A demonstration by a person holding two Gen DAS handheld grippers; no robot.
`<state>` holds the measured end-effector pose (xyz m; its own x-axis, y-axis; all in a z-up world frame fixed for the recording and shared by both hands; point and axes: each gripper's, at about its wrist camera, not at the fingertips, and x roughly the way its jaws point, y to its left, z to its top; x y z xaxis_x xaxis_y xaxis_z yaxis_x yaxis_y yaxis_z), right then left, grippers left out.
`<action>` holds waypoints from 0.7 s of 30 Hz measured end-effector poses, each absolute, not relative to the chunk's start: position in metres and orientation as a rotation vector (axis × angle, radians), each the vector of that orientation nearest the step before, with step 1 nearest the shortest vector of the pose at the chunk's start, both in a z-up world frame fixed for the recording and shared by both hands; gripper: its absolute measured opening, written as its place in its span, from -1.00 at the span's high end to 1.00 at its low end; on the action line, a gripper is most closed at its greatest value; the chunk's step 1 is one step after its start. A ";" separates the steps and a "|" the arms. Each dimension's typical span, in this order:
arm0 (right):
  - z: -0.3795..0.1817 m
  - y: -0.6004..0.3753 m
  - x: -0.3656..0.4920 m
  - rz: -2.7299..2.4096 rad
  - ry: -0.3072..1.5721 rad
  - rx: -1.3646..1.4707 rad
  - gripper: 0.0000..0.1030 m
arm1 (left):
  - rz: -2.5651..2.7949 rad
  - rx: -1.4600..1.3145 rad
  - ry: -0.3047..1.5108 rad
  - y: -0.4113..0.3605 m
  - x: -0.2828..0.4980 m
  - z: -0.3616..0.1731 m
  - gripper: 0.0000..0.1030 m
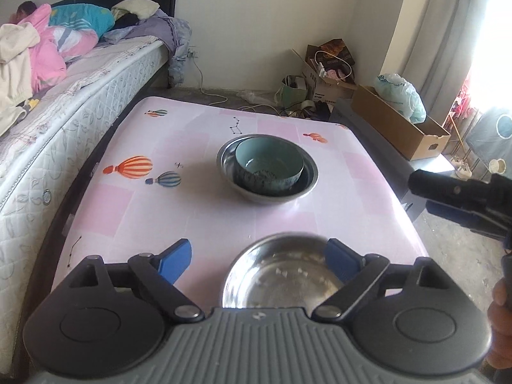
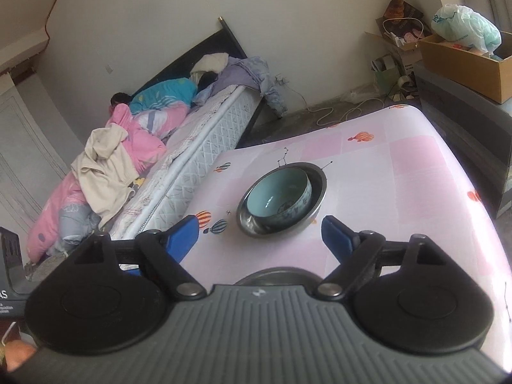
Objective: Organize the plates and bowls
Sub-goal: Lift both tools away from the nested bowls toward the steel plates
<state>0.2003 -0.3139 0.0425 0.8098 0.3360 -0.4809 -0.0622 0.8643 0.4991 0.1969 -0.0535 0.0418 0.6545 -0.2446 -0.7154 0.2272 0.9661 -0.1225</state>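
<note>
On the pink balloon-print table (image 1: 153, 217) a steel bowl (image 1: 307, 188) sits mid-table with a teal ceramic bowl (image 1: 268, 163) nested inside it. A second, empty steel bowl (image 1: 281, 275) stands near the front edge. My left gripper (image 1: 260, 260) hovers open above that near bowl, its right blue finger over the rim and nothing between the pads. In the right wrist view my right gripper (image 2: 260, 233) is open and empty, short of the stacked steel bowl (image 2: 315, 198) and teal bowl (image 2: 275, 192). The near bowl's rim (image 2: 275, 273) peeks out above the gripper body.
A bed (image 1: 73, 118) with bedding and a person lying on it runs along the table's left side. Cardboard boxes (image 1: 403, 128), bags and cables crowd the floor beyond the far right corner. The right gripper's black body (image 1: 464, 198) reaches in from the right.
</note>
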 end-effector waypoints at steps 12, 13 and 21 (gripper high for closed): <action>0.019 -0.270 0.072 0.266 0.666 0.559 -0.66 | -0.236 -0.038 0.842 -0.023 0.081 0.020 -0.94; 0.016 -0.266 0.065 0.269 0.678 0.552 -0.66 | -0.221 -0.026 0.843 -0.021 0.075 0.018 -0.95; 0.009 -0.223 0.032 0.237 0.739 0.461 -0.69 | -0.170 -0.040 0.840 0.005 0.044 0.009 -1.00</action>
